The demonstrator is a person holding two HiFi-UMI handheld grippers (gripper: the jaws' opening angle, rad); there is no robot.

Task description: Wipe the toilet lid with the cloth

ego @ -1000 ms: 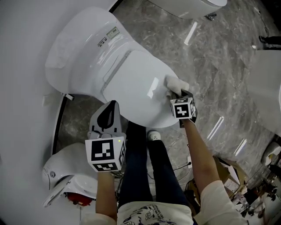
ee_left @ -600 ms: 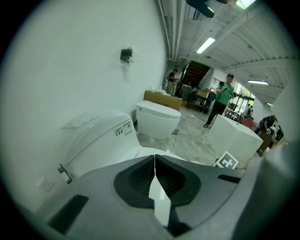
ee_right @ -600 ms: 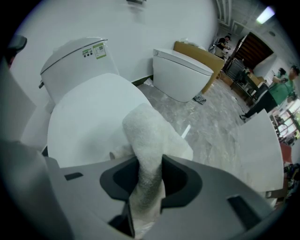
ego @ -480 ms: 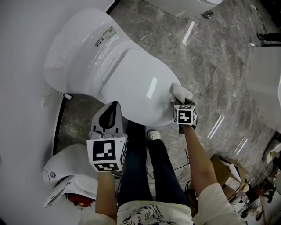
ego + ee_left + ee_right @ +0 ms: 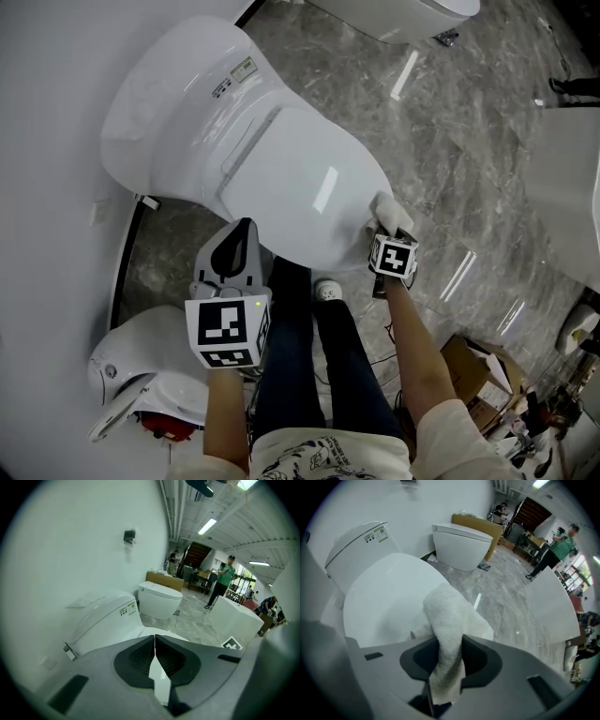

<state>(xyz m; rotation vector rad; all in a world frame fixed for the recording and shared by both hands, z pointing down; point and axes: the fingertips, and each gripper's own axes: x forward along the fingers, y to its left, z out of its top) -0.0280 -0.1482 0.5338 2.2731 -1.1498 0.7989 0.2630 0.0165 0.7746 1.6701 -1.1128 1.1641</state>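
Cloth, pinched in R hand-held gripper, slid nearer along lid edge.

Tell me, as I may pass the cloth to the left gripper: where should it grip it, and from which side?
Probably the bunched free end of the cloth that sticks out past the right gripper, at the front edge of the toilet lid. Come from the lid side, above: the right gripper clamps the tail.
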